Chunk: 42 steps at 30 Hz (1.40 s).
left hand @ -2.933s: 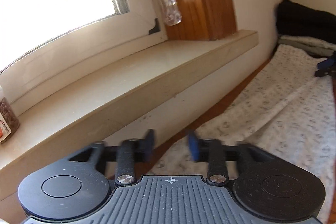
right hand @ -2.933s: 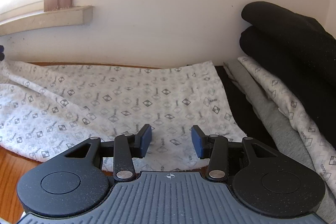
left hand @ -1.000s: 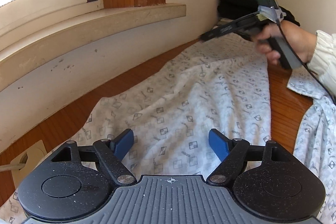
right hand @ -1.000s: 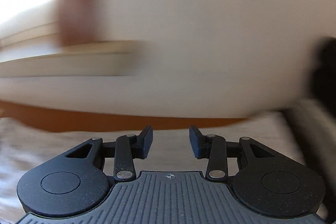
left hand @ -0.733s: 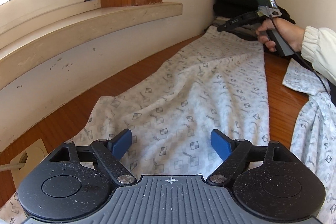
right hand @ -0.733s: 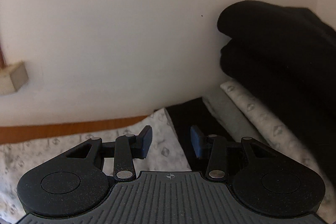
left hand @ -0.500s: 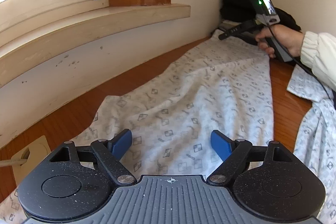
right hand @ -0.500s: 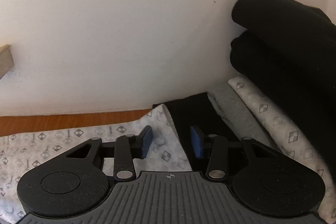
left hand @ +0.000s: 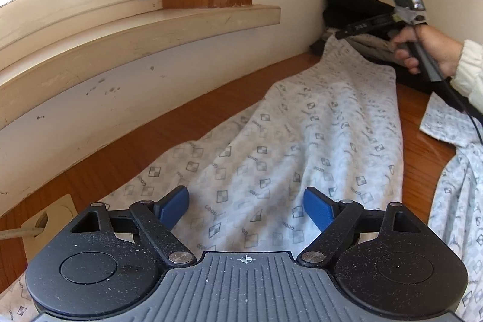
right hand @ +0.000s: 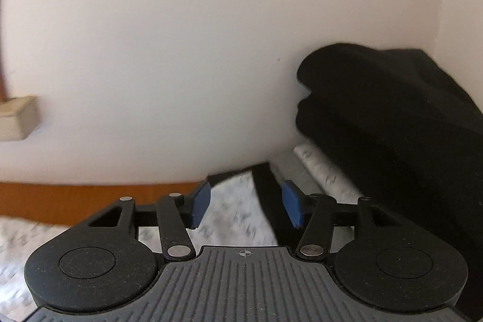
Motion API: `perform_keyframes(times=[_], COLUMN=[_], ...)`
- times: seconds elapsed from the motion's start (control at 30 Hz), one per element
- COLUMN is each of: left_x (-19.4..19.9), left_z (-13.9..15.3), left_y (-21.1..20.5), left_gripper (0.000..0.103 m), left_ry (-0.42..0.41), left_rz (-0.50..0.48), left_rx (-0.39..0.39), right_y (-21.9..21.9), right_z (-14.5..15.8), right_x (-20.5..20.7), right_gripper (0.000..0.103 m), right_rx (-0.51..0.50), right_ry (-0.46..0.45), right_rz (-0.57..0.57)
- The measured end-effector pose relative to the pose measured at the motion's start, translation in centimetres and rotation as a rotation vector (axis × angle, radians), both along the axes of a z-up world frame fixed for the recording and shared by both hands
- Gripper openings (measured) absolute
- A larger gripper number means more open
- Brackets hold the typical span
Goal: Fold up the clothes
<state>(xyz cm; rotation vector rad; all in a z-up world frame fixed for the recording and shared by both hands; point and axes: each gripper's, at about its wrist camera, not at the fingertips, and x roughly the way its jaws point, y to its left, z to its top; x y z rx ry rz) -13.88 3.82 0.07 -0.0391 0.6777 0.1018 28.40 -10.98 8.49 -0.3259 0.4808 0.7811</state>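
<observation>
Left wrist view: one patterned garment (left hand: 302, 147) lies ahead of the wide-spread left tool (left hand: 246, 205); right tool (right hand: 246, 205), parted, straddles its far corner beside two black folded items (right hand: 392, 110).

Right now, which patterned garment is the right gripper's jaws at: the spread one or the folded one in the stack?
The spread patterned garment: the right gripper, jaws open, straddles its far corner. The folded patterned piece lies beyond, under the black clothes.

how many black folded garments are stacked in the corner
2, as far as the blurred right wrist view shows: an upper black garment against the wall, and a lower black garment directly beneath it, on the patterned and grey pieces. More may be hidden.
</observation>
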Motion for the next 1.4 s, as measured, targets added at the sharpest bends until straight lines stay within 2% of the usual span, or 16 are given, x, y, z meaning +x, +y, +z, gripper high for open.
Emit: perform_keyframes(times=[0.07, 0.1, 0.2, 0.27, 0.37, 0.4, 0.43, 0.63, 0.67, 0.83, 0.93, 1.0, 1.03, 1.1, 1.27, 1.4], left_x=[0.0, 0.0, 0.2, 0.2, 0.4, 0.4, 0.4, 0.5, 0.4, 0.4, 0.4, 0.4, 0.5, 0.5, 0.5, 0.5], left_z=[0.0, 0.0, 0.0, 0.0, 0.1, 0.1, 0.1, 0.0, 0.0, 0.0, 0.0, 0.0, 0.1, 0.0, 0.0, 0.0], left_y=[-0.1, -0.1, -0.2, -0.3, -0.3, -0.3, -0.3, -0.3, -0.2, -0.2, -0.2, -0.2, -0.2, -0.2, -0.3, -0.3], left_gripper=[0.086, 0.086, 0.086, 0.086, 0.086, 0.086, 0.086, 0.086, 0.086, 0.086, 0.086, 0.086, 0.086, 0.086, 0.086, 0.086], left_ry=[0.001, 0.001, 0.005, 0.007, 0.009, 0.009, 0.009, 0.009, 0.009, 0.008, 0.008, 0.009, 0.008, 0.009, 0.008, 0.008], left_rz=[0.004, 0.006, 0.026, 0.028, 0.028, 0.028, 0.028, 0.028, 0.028, 0.027, 0.027, 0.028, 0.027, 0.028, 0.028, 0.028], left_rx=[0.002, 0.004, 0.014, 0.018, 0.018, 0.017, 0.018, 0.018, 0.018, 0.018, 0.018, 0.018, 0.018, 0.018, 0.018, 0.017], right_y=[-0.2, -0.6, -1.4, -4.1, -5.0, -5.5, -6.0, -7.9, -7.8, -8.2, -7.7, -7.3, -7.3, -7.2, -8.6, -8.1], right_z=[0.0, -0.1, -1.0, -2.3, -3.6, -3.5, -3.3, -1.5, -2.2, -3.8, -4.1, -4.5, -4.5, -4.2, -1.6, -2.3], right_x=[-0.8, -1.1, -3.7, -5.3, -6.9, -7.0, -7.2, -10.0, -8.7, -6.1, -6.7, -7.0, -7.1, -7.4, -8.8, -8.4], right_gripper=[0.043, 0.035, 0.034, 0.034, 0.031, 0.021, 0.019, 0.021, 0.022, 0.027, 0.033, 0.032, 0.028, 0.009, 0.008, 0.018], right_rx=[-0.013, -0.014, -0.013, -0.017, -0.098, -0.101, -0.102, -0.04, -0.031, -0.028, -0.036, -0.07, -0.07, -0.078, -0.074, -0.168], right_ry=[0.037, 0.062, 0.144, 0.185, 0.134, 0.123, 0.112, 0.029, 0.024, 0.099, 0.088, 0.064, 0.064, 0.05, -0.077, -0.019], right_rz=[0.032, 0.054, 0.106, 0.137, 0.118, 0.091, 0.064, 0.027, 0.01, -0.033, -0.006, -0.003, 0.006, 0.007, -0.044, -0.079])
